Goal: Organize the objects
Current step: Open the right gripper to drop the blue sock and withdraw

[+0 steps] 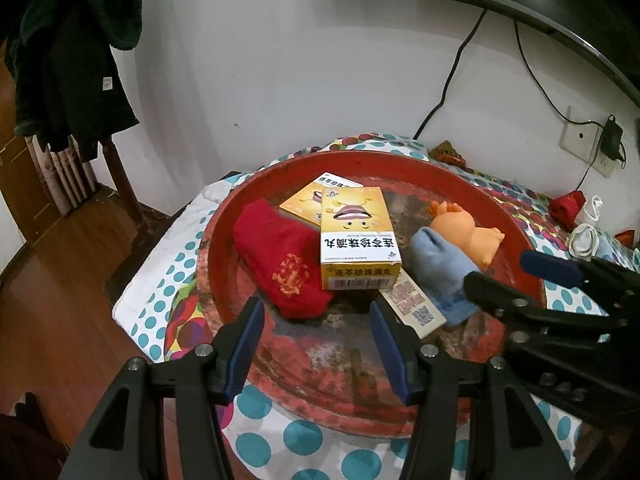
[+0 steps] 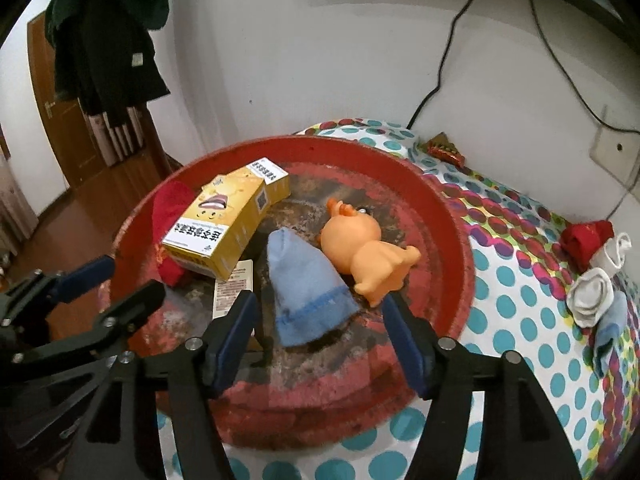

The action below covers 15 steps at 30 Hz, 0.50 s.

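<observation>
A round red tray (image 1: 360,158) (image 2: 320,144) holds a yellow box (image 1: 358,236) (image 2: 218,228) lying across a second yellow box (image 1: 300,204), a red sock (image 1: 280,256) (image 2: 170,200), a blue sock (image 1: 440,260) (image 2: 304,288), an orange toy figure (image 1: 468,232) (image 2: 368,248) and a printed leaflet (image 1: 416,304) (image 2: 230,284). My left gripper (image 1: 316,312) (image 2: 124,280) hangs open over the tray's near side, with nothing between its fingers. My right gripper (image 2: 319,302) (image 1: 500,270) stands open. The blue sock's hem lies between its fingers, with gaps on both sides.
The tray rests on a polka-dot cloth (image 2: 520,280). On the cloth at the right lie a rolled white sock (image 2: 592,292), a red sock (image 2: 584,236) and a blue cloth (image 2: 608,332). Behind are the wall, cables and a socket (image 1: 580,136). Dark clothes (image 1: 72,60) hang at the left above the wood floor.
</observation>
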Available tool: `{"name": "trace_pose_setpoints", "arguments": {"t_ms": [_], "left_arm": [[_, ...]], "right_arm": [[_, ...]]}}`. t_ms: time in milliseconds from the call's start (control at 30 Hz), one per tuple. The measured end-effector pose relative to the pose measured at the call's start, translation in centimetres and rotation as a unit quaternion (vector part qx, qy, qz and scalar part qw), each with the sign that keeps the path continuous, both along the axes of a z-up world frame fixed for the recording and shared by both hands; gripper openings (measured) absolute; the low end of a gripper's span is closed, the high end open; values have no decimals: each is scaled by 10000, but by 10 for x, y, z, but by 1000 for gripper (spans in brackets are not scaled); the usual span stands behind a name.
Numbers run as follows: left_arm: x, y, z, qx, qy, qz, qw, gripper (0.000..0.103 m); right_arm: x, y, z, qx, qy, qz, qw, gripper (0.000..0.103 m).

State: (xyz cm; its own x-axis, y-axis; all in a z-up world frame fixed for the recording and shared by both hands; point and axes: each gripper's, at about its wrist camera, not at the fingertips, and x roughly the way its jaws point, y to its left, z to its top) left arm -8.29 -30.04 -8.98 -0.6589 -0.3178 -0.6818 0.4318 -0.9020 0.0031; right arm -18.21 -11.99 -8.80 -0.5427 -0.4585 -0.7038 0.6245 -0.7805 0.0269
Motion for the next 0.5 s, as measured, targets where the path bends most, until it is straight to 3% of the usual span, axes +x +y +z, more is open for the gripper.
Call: {"name": "trace_pose_setpoints", "arguments": {"t_ms": [300, 500], "left_arm": [[-1, 7, -1, -83, -44, -73, 9999, 56], [0, 13, 0, -219, -27, -120, 9997, 56]], "right_arm": [[7, 66, 13, -158, 109, -323, 9993, 64], [-12, 143, 2, -90, 23, -1057, 9944, 64]]}}
